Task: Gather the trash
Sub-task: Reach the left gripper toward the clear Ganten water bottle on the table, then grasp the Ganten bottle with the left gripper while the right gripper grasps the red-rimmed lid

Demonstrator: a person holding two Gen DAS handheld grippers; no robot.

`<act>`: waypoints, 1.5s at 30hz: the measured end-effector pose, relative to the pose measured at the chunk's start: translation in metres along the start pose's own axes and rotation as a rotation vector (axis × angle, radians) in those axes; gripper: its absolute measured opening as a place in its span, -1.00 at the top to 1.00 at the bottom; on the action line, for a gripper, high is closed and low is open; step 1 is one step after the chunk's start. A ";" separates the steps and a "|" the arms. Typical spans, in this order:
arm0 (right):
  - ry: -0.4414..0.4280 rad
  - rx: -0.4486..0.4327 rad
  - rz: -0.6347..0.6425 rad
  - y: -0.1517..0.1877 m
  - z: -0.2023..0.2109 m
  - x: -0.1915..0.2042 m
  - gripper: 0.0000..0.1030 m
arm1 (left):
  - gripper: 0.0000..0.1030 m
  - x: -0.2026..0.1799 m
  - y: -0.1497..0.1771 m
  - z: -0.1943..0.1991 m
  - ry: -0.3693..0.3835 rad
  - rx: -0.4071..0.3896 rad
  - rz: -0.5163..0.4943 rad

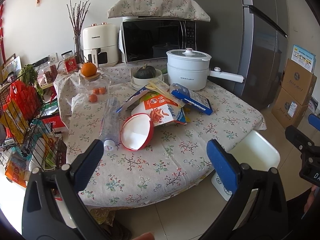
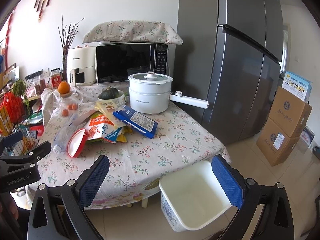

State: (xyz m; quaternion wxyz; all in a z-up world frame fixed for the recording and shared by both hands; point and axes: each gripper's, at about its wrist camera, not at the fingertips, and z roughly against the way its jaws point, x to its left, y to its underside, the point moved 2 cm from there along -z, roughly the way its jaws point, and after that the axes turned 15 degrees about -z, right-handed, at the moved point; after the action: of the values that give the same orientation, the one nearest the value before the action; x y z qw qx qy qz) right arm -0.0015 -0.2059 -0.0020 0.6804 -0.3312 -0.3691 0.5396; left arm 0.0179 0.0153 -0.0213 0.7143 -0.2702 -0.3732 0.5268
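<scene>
**Trash pile untouched, both grippers empty**

Left gripper (image 1: pixel 155 152) and right gripper (image 2: pixel 160 172): jaws wide apart, holding nothing, short of the counter (image 1: pixel 140 166). White bin (image 2: pixel 192 196) on the floor at the counter's near right corner, looks empty. Further in: crushed cup (image 1: pixel 137 132), bottle (image 1: pixel 110 120), snack bag (image 1: pixel 162 112), blue box (image 1: pixel 192 99), heaped together.

Risk: the bottle may roll if nudged; pulling one wrapper may drag the heap. Pot (image 1: pixel 188 70) stands just behind. Items under the bag are hidden.
</scene>
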 end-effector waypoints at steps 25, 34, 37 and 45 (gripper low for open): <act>0.012 0.061 0.051 -0.013 -0.018 0.006 -1.00 | -0.99 0.010 -0.006 -0.034 0.035 0.106 -0.014; -0.106 0.217 0.051 -0.049 -0.082 0.019 -1.00 | -0.99 0.073 -0.022 -0.093 0.069 0.246 0.094; -0.116 0.305 0.044 -0.057 -0.115 0.026 -1.00 | -0.99 0.099 -0.022 -0.117 0.078 0.274 0.153; -0.169 0.504 -0.030 -0.030 -0.182 0.039 -1.00 | -0.80 0.138 0.011 -0.203 0.143 0.397 0.317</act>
State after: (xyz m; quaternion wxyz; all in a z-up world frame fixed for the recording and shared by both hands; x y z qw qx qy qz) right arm 0.1756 -0.1833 -0.0638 0.7162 -0.0996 -0.2832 0.6301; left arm 0.2011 0.1519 -0.1129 0.6863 -0.2167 -0.1640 0.6746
